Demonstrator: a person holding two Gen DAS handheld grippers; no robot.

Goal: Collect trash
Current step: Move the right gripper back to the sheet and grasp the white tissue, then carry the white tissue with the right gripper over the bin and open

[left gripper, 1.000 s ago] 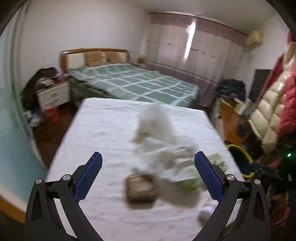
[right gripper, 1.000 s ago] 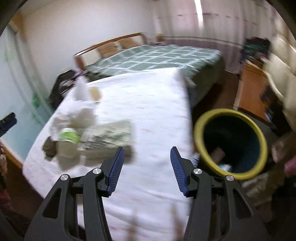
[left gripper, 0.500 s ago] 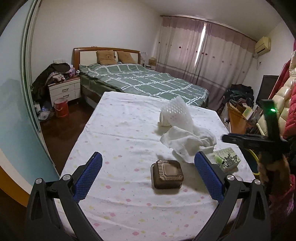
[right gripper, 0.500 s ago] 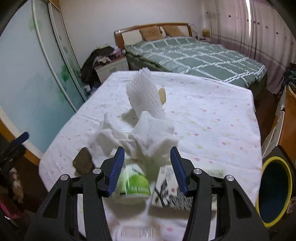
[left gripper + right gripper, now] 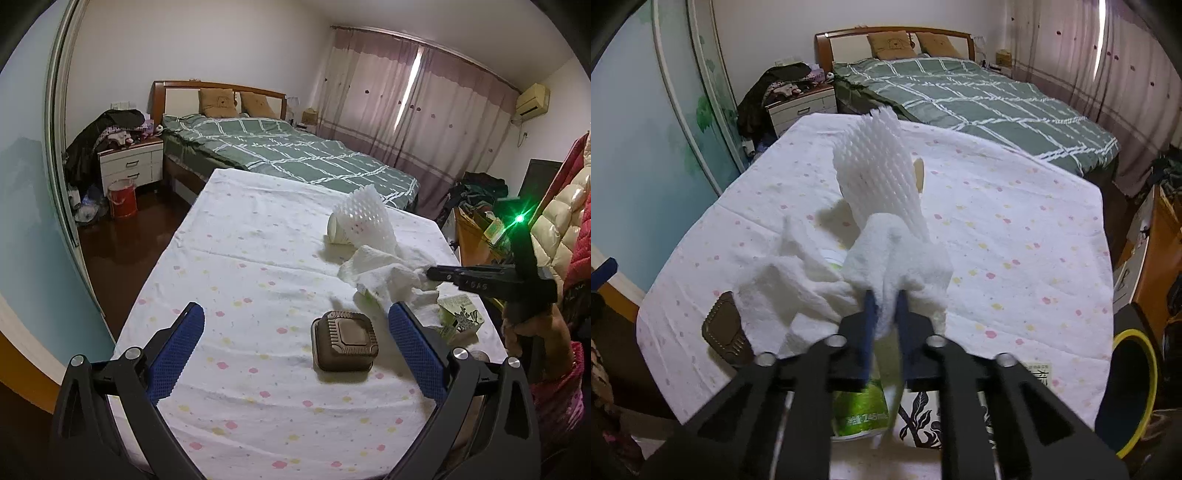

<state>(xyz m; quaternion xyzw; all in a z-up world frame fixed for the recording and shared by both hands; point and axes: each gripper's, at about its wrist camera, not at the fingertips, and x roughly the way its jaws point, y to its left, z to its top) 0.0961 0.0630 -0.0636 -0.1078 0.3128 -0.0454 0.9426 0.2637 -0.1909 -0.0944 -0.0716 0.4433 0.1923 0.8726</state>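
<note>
The right gripper [image 5: 885,301] has just been closing and its jaws are now clenched on the crumpled white tissue [image 5: 827,284], a fold of it pinched between the blue pads. From the left wrist view that same right gripper [image 5: 430,273] comes in from the right edge and bites the tissue [image 5: 384,271] at its near corner. Over to the left gripper [image 5: 295,332]: jaws spread wide, nothing between them, hovering above the table with a brown ribbed square lid [image 5: 344,345] lying flat in the gap ahead.

Just under the right gripper sits a green-labelled cup [image 5: 860,410] and a box printed with black leaves [image 5: 919,417], touching side by side. Behind the tissue, a white foam fruit net [image 5: 877,173] stands tilted, a paper cup [image 5: 338,234] on its side beside it.

All of it lies on a white tablecloth [image 5: 240,266] dotted pink and yellow. A yellow-rimmed bin [image 5: 1134,391] stands on the floor past the table's right corner. Beyond, a bed with a green checked cover [image 5: 288,155], a white nightstand [image 5: 131,166] heaped with clothes, a red bucket [image 5: 122,197], and mauve curtains [image 5: 424,110] drawn.
</note>
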